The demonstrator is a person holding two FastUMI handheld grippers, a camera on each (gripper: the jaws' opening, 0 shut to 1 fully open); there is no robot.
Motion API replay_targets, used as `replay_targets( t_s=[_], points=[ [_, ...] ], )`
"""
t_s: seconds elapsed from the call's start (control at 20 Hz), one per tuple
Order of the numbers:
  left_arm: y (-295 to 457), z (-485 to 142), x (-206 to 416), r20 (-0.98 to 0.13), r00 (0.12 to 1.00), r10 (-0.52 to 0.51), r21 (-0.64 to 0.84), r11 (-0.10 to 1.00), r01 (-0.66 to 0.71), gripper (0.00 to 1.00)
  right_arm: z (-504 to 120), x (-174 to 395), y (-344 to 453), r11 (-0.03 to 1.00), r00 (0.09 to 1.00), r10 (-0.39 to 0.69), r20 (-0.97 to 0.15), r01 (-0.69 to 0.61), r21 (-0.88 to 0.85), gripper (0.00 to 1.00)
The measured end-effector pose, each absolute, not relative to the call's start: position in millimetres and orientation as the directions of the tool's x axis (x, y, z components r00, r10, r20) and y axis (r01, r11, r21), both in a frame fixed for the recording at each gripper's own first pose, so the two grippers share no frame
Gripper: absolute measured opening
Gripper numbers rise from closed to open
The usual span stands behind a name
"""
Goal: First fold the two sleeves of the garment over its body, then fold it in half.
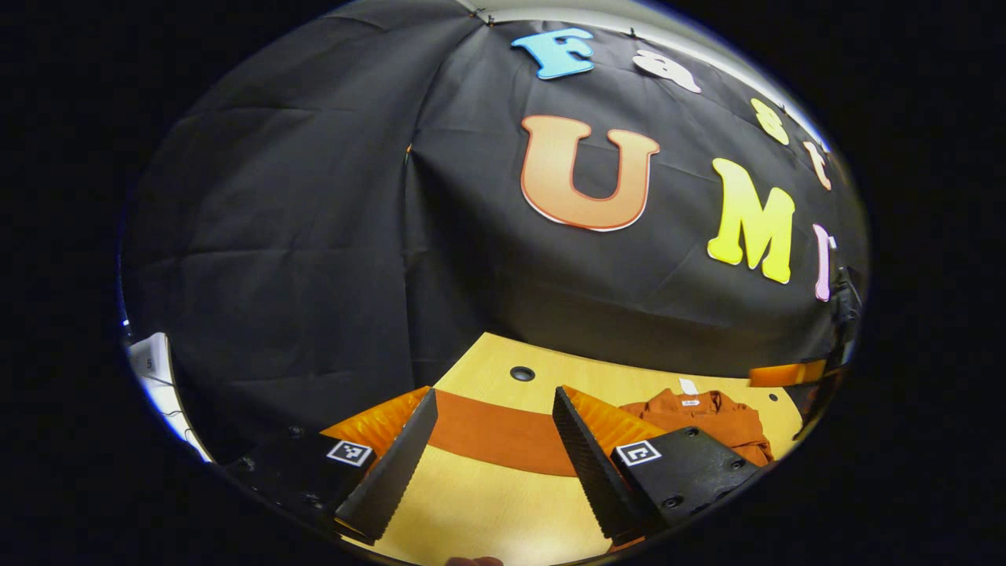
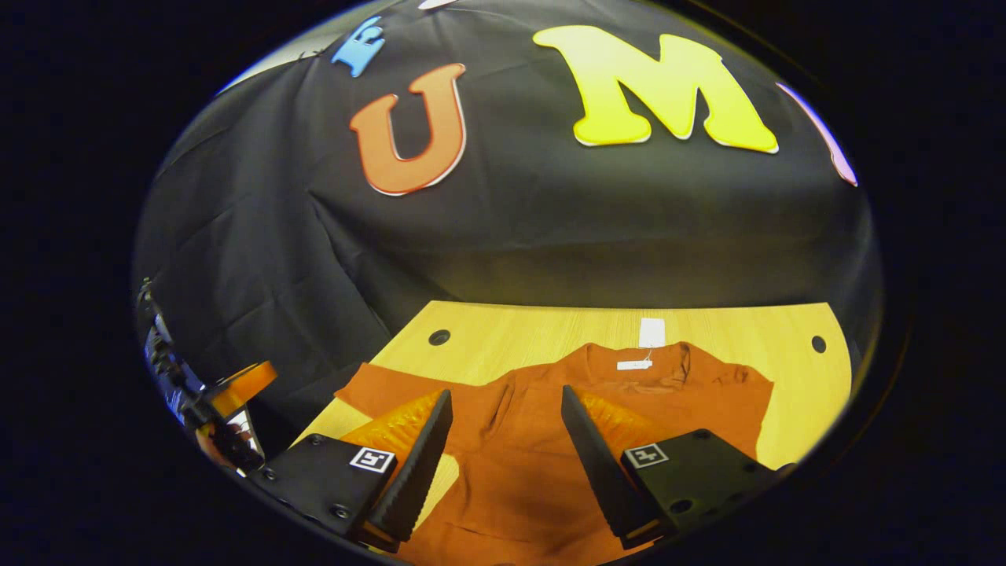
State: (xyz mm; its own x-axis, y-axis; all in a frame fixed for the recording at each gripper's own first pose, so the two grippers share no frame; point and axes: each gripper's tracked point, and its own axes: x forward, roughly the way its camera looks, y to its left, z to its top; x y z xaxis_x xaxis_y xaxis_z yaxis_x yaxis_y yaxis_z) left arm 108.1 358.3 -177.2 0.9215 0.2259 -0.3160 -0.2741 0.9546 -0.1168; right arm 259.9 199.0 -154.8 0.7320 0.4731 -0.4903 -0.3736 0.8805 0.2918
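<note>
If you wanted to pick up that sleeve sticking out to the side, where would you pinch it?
Probably at its cuff end. The sleeve lies flat and stretched out across the table, away from the shirt body. The left gripper is open above it, so coming straight down with one finger on each side of the strip looks easiest, then carrying the end over the body.
</note>
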Motion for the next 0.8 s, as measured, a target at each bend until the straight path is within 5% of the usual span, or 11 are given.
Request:
replay_targets(
  t_s=[0.25, 0.5, 0.8],
  points=[
    [401.1, -231.3, 159.2, -0.415, 0.905, 0.092, -0.172, 0.969, -0.177, 0.98, -117.8, 212.3, 171.1, 0.862, 0.72, 0.501, -0.481, -0.364, 0.353, 0.9],
    [457.4, -315.7, 202.1, -0.62, 0.781, 0.073, -0.076, 0.986, -0.152, 0.99, -75.8, 195.8, 156.2, 0.856, 0.742, 0.506, -0.439, -0.372, 0.359, 0.9],
    [455.3, -364.3, 229.6, -0.706, 0.707, -0.028, -0.167, 0.978, -0.128, 1.0, -90.9, 178.0, 135.1, 0.889, 0.738, 0.453, -0.5, -0.331, 0.316, 0.9]
  ],
)
